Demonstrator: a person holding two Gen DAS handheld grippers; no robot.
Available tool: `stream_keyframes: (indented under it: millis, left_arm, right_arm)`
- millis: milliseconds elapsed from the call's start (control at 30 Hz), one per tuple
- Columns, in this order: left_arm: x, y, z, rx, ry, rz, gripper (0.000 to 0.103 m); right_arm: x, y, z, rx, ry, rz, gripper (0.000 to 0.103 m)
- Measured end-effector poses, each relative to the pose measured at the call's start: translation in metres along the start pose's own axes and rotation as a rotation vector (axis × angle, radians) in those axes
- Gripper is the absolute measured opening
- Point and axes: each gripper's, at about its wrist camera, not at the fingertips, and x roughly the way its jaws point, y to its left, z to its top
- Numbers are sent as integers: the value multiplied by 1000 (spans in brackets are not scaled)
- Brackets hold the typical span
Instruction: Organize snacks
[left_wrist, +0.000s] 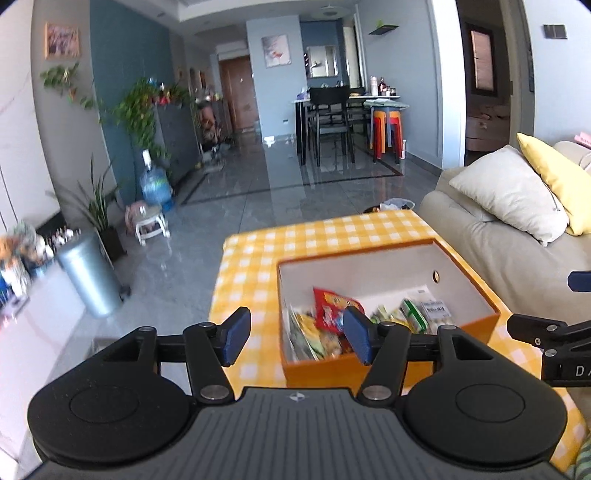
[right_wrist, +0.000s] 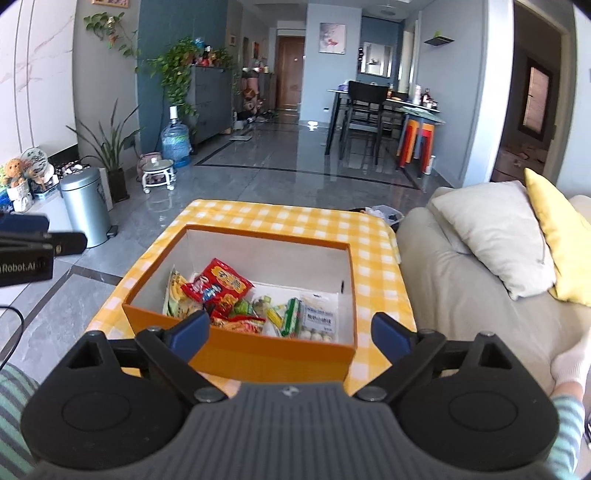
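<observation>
Snacks (right_wrist: 236, 302) lie heaped in the orange box (right_wrist: 236, 354) on the yellow checked cloth (right_wrist: 280, 218); red packet (right_wrist: 218, 286) uppermost at the left, clear bag of pale balls (right_wrist: 319, 321) at the right; my left claw (left_wrist: 297, 338) stands part open and empty before the box's near wall; my right claw (right_wrist: 290, 334) gapes wide, nothing between its pads; beige sofa (right_wrist: 461, 295) just beside the table.

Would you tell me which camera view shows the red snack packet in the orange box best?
The right wrist view: the red snack packet lies unobstructed there. In the left wrist view, a finger of the left gripper partly covers it.
</observation>
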Motion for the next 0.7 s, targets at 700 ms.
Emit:
stream_keyframes:
  millis: [700]
  left_arm:
    - [37,-38,-45,23,206,-31,76]
  right_arm:
    - [39,-6,-43,10,88,-29,99]
